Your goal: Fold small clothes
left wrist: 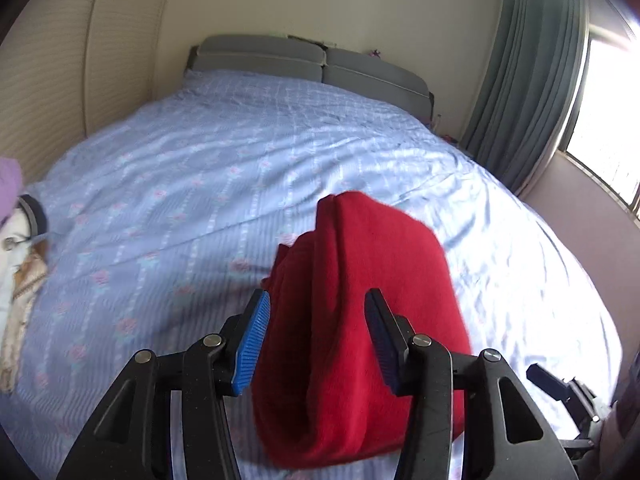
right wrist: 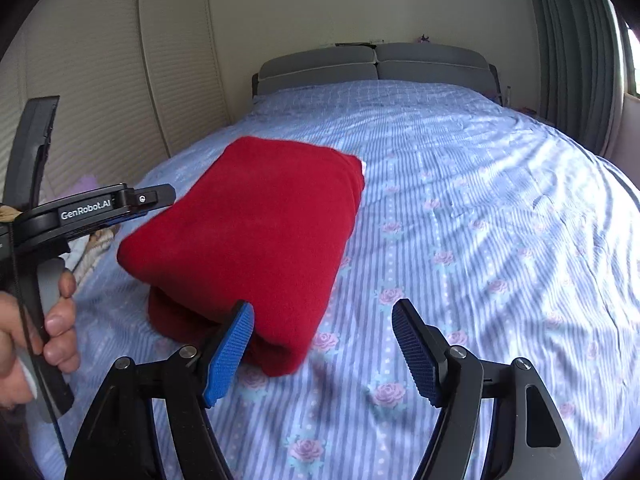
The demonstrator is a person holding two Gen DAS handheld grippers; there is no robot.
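A red garment point(left wrist: 360, 300) point(right wrist: 256, 224) lies folded in a thick rectangular bundle on the blue flowered bedsheet point(right wrist: 480, 220). My left gripper point(left wrist: 316, 294) hovers over its near end, jaws apart. The cloth shows between and below the blue pads point(left wrist: 252, 344), which do not press on it. In the right wrist view the left gripper point(right wrist: 160, 196) is seen from the side at the bundle's left edge, held by a hand point(right wrist: 56, 320). My right gripper point(right wrist: 322, 304) stands open just in front of the bundle's near right corner, with only sheet between its fingers.
A pile of other clothes point(left wrist: 16, 248), one piece purple point(left wrist: 8, 184), lies at the bed's left edge. A grey headboard point(left wrist: 260, 56) stands at the far end, louvred wardrobe doors point(right wrist: 100, 80) on the left, and a curtain point(left wrist: 528, 80) and window on the right.
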